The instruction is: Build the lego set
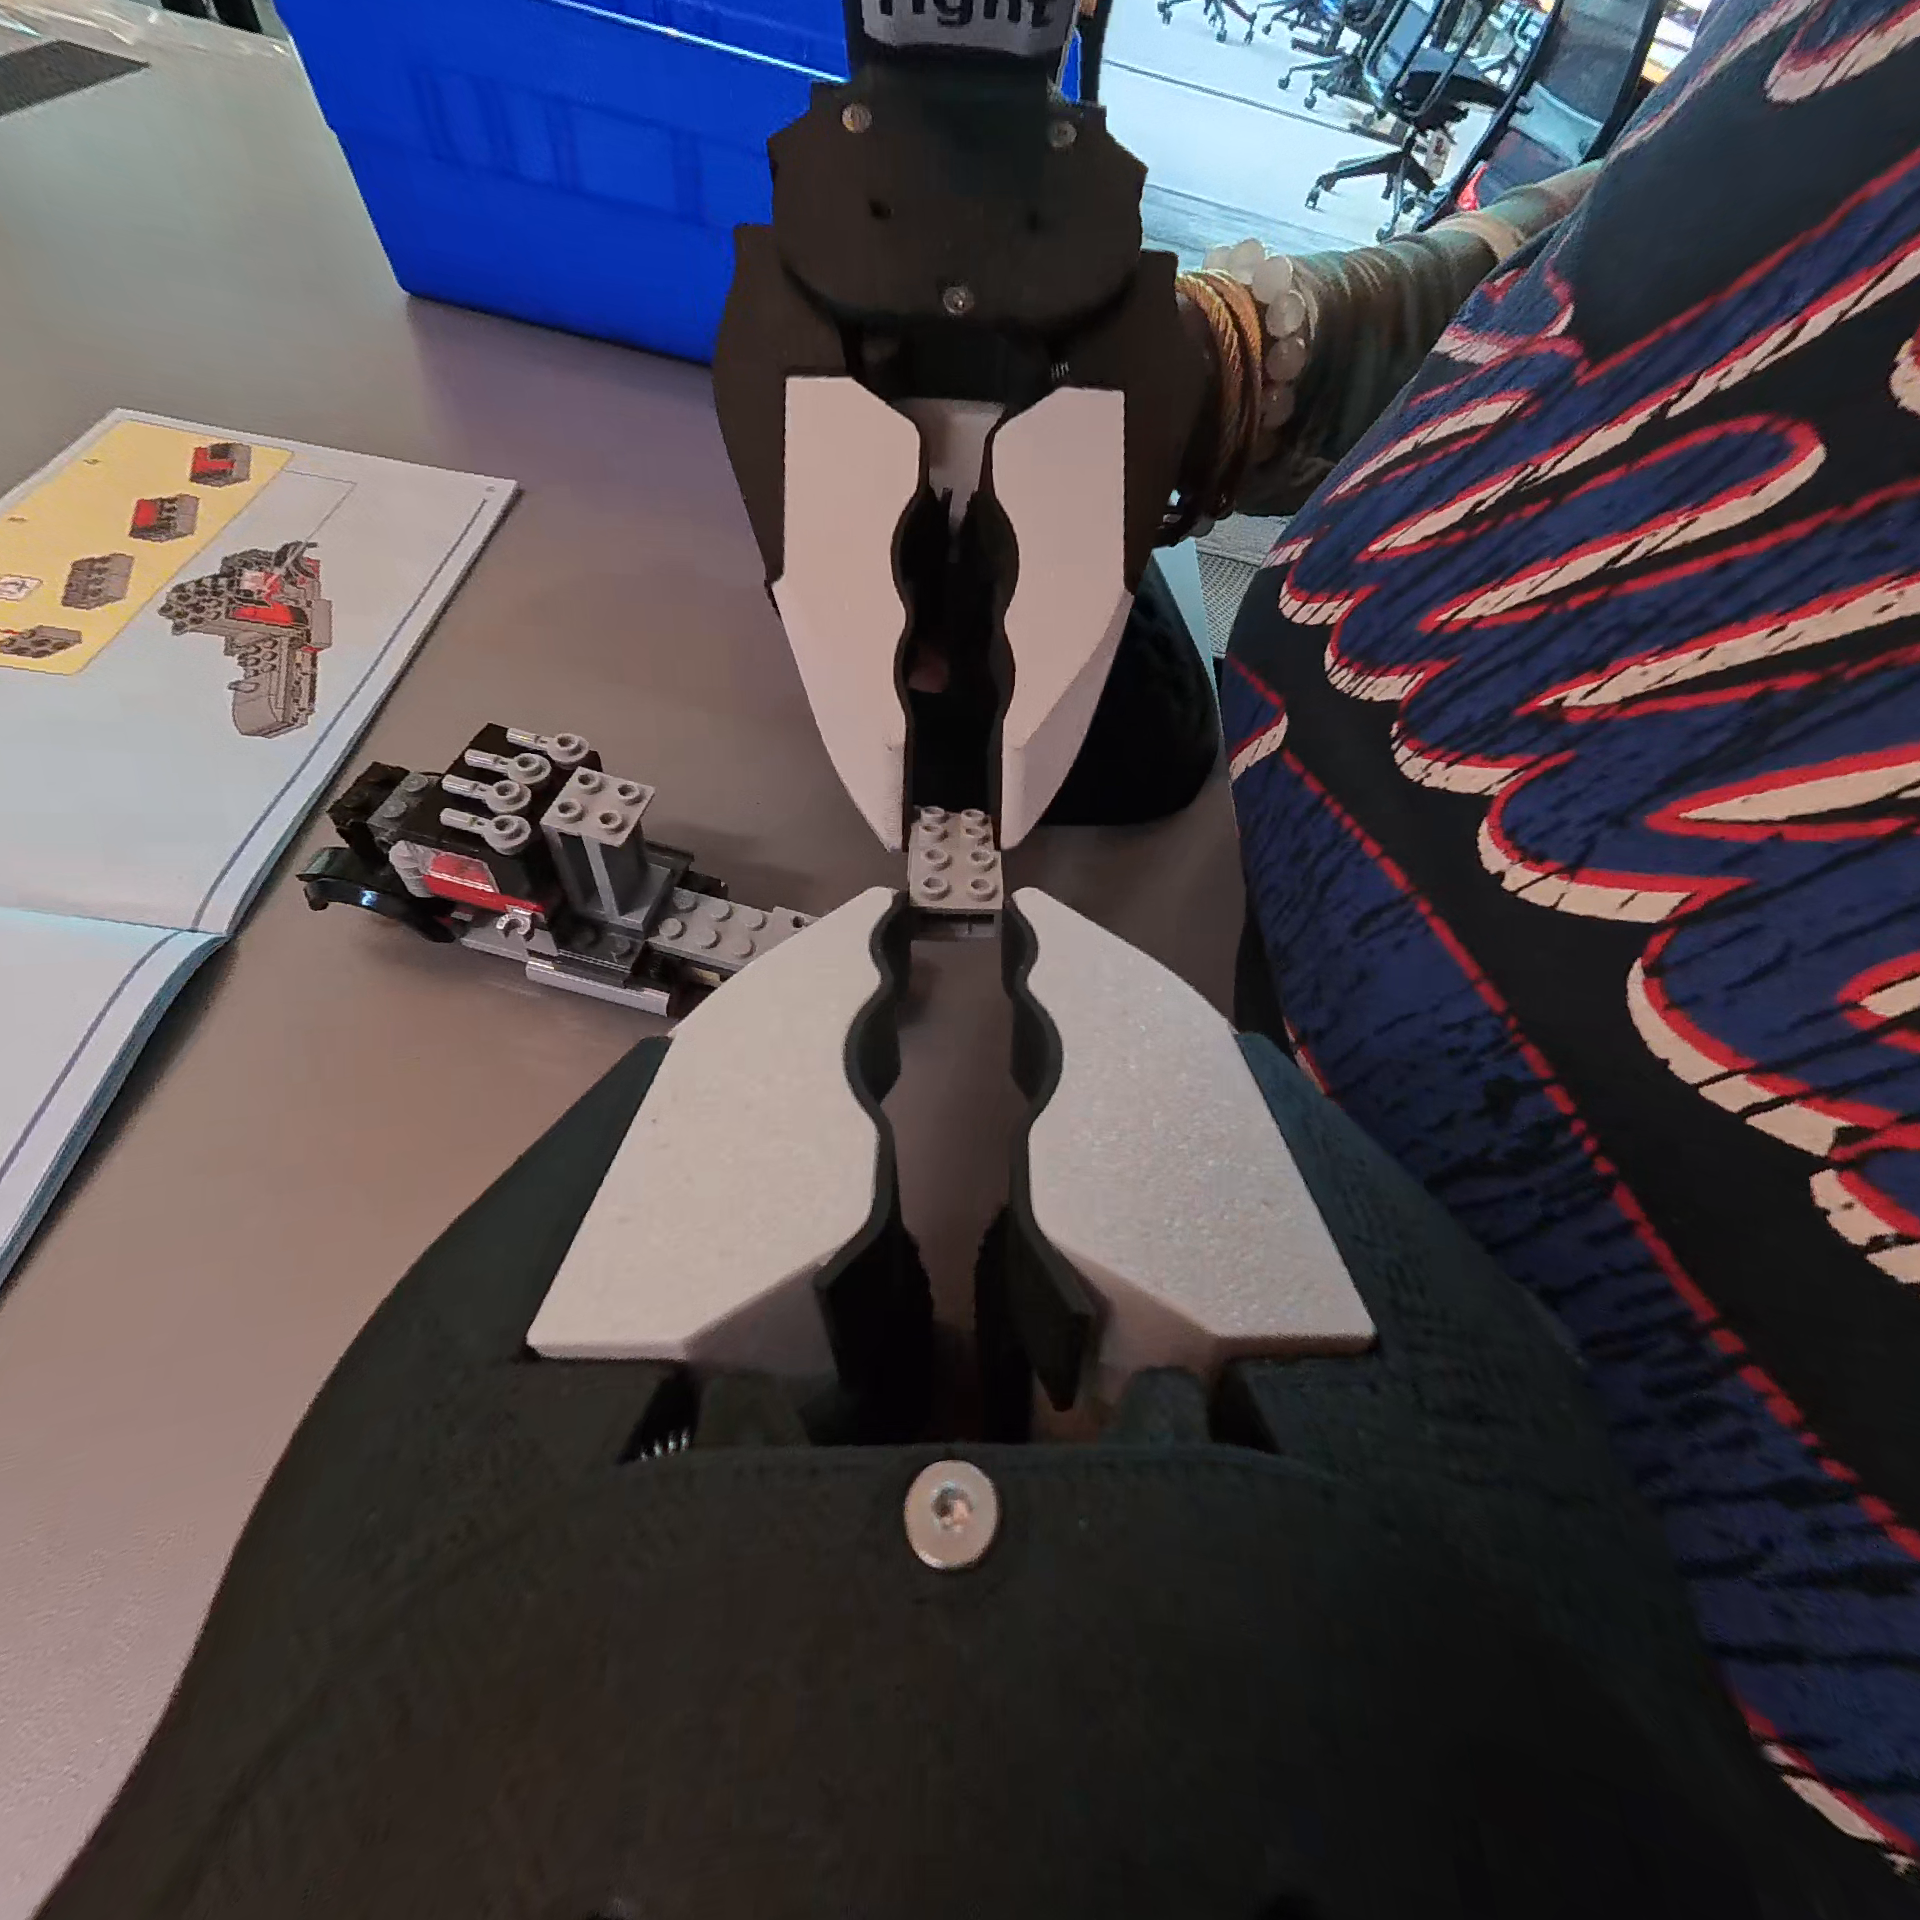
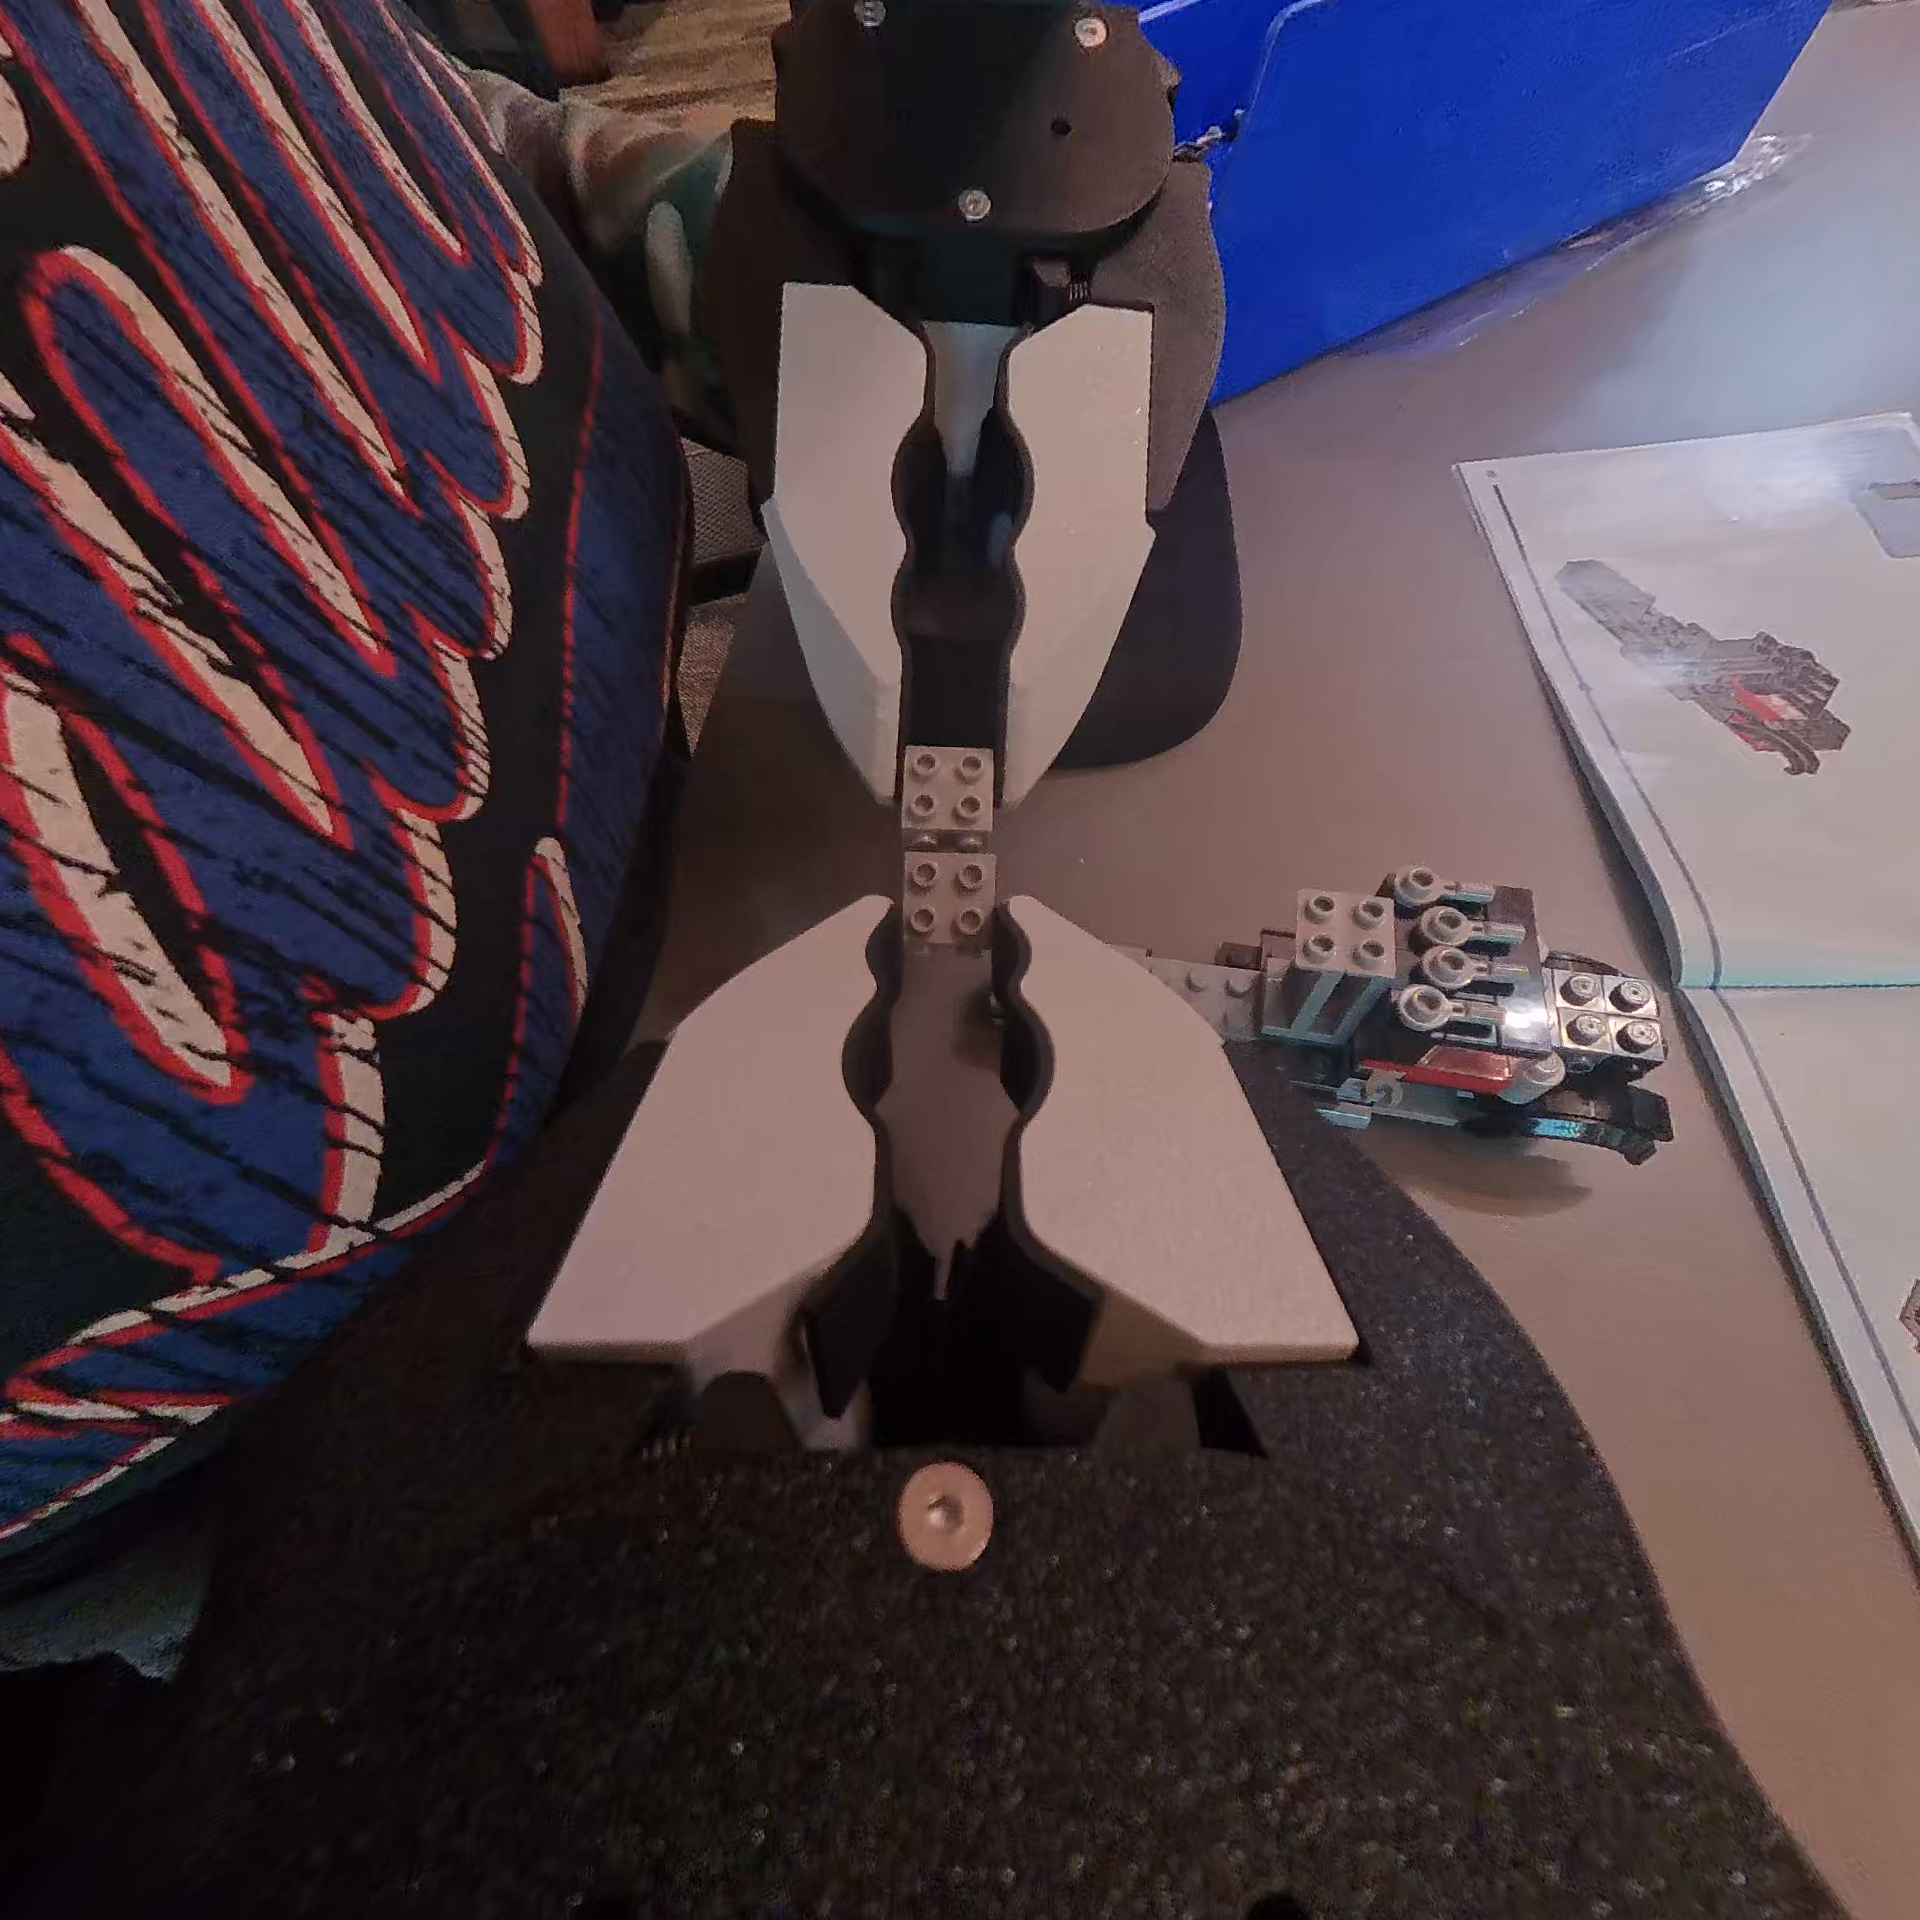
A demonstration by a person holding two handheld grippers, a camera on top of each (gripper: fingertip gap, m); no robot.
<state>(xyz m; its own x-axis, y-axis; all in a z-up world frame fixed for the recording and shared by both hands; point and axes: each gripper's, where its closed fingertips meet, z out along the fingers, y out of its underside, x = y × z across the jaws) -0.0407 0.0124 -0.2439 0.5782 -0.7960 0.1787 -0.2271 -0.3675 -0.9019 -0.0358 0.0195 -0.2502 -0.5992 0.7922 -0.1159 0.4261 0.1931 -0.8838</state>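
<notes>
My left gripper (image 1: 951,909) is shut on a small grey studded piece (image 2: 945,784). My right gripper (image 2: 948,925) is shut on a second grey studded piece (image 2: 945,899). The two grippers face each other tip to tip above the table, and the two pieces meet end to end between them. In the left wrist view the right gripper (image 1: 948,831) comes in from the top, with the grey studs (image 1: 956,862) showing between the tips. The partly built grey, black and red model (image 1: 540,873) (image 2: 1455,1008) lies on the table beside the grippers, held by neither.
An open instruction booklet (image 1: 208,644) (image 2: 1714,727) lies beyond the model. A blue bin (image 1: 561,156) (image 2: 1455,156) stands at the back of the grey table (image 1: 312,1143). A person's patterned garment (image 1: 1558,727) (image 2: 260,623) is close on the other side.
</notes>
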